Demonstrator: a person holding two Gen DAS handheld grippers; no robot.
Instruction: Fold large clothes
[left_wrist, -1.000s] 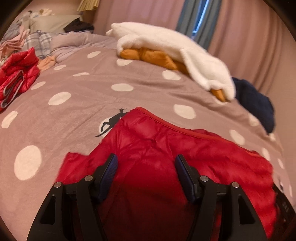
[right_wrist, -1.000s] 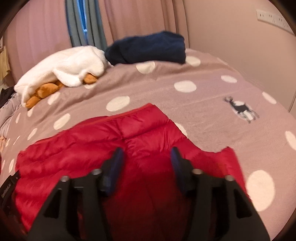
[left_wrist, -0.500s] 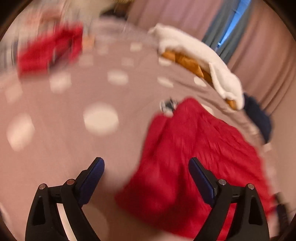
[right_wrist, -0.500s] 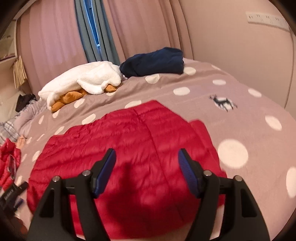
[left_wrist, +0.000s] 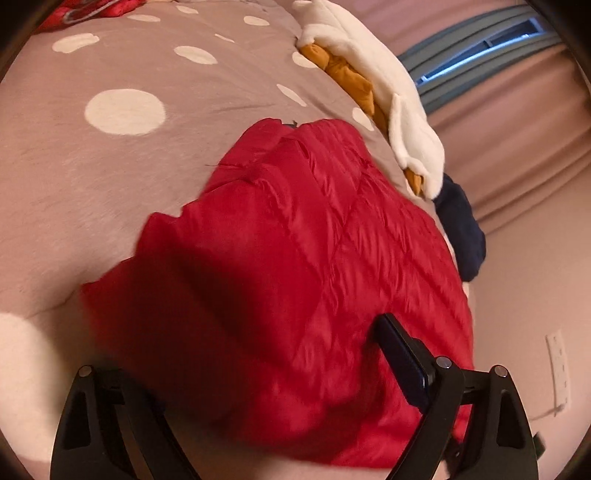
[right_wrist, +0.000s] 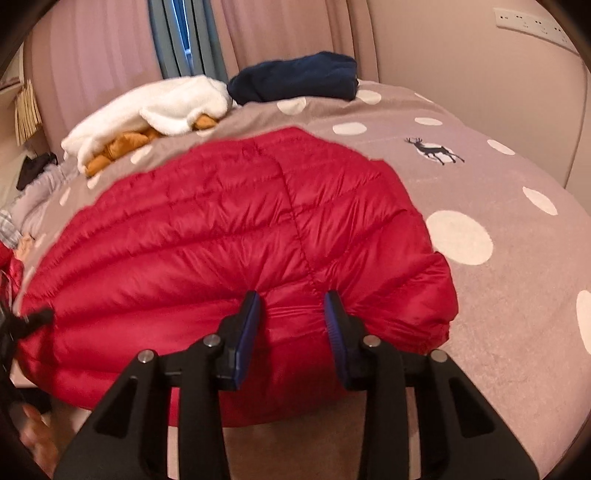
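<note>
A red quilted down jacket (left_wrist: 332, 258) (right_wrist: 221, 229) lies spread on the spotted bedcover (left_wrist: 92, 177). My left gripper (left_wrist: 266, 350) is over the jacket's near left edge. Its jaws are wide and closing slightly, with the jacket's edge between them. Only its right finger (left_wrist: 402, 362) shows; the fabric hides the left one. My right gripper (right_wrist: 291, 306) is at the jacket's near right edge. Its jaws are closing and the blue pads (right_wrist: 251, 325) pinch a puffed fold, which puckers around them.
At the bed's far side lie a white fleece (right_wrist: 166, 107) over an orange garment (right_wrist: 118, 147) and a folded navy garment (right_wrist: 295, 81). Another red garment (left_wrist: 92, 7) lies far left. A wall (right_wrist: 480, 74) runs close along the right. A hand (right_wrist: 33, 439) shows lower left.
The left gripper rolled, opened wider and came down over the jacket's near edge. The right gripper drew back to the jacket's near edge and its jaws narrowed onto a fold.
</note>
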